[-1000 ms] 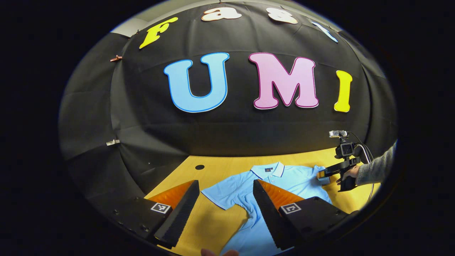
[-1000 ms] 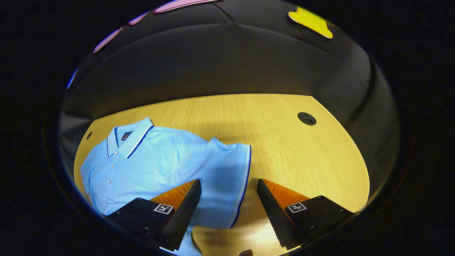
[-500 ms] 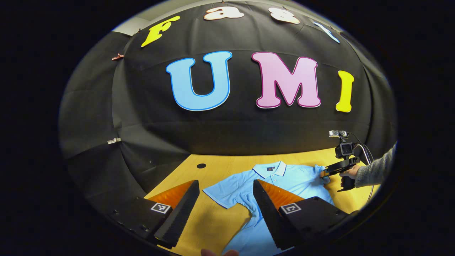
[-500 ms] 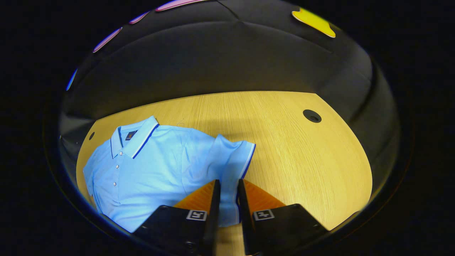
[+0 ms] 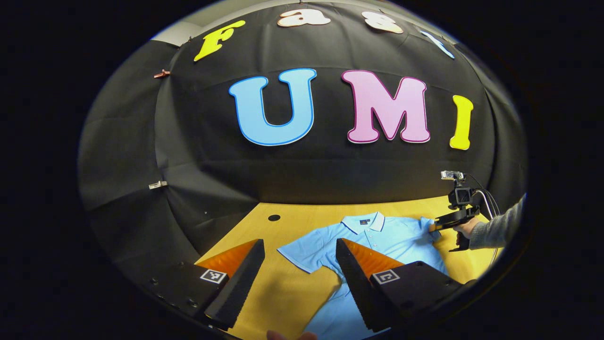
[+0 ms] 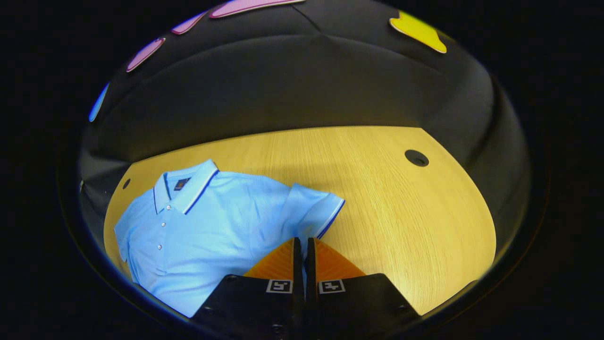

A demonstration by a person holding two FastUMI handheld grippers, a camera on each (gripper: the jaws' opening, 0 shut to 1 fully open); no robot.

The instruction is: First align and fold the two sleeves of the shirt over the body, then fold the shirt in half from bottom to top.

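Light-blue cotton, a polo shirt [image 6: 207, 222], lies face up on the wooden worktop [image 6: 401, 212], collar [image 6: 188, 186] toward the booth's black cloth wall, buttons showing down the placket; we judge the task to be at its very start. Our right gripper [image 6: 300, 248] is clenched on the right sleeve [image 6: 311, 215], both fingers pressed together with a thin strip of blue cloth pinched between them just below the dark-trimmed cuff; in the left gripper view we see that same gripper [image 5: 436, 226] at the far edge of the shirt [image 5: 377, 238], held by a hand in a grey sleeve [image 5: 495, 231]. The pinched sleeve looks drawn up and bunched toward the shoulder, not yet laid across the chest; so we count the first sleeve fold as begun but not done. Our left gripper [image 5: 299, 264] hangs above the worktop with its fingers spread wide and nothing between them; the left sleeve [image 5: 302, 252] lies flat and spread out beyond it, untouched. What remains, as we read it: carry the right sleeve over the body; take and fold the left sleeve to match; then bring the hem up to the collar. The hem runs under our left gripper's own fingers, so we cannot tell how it lies.
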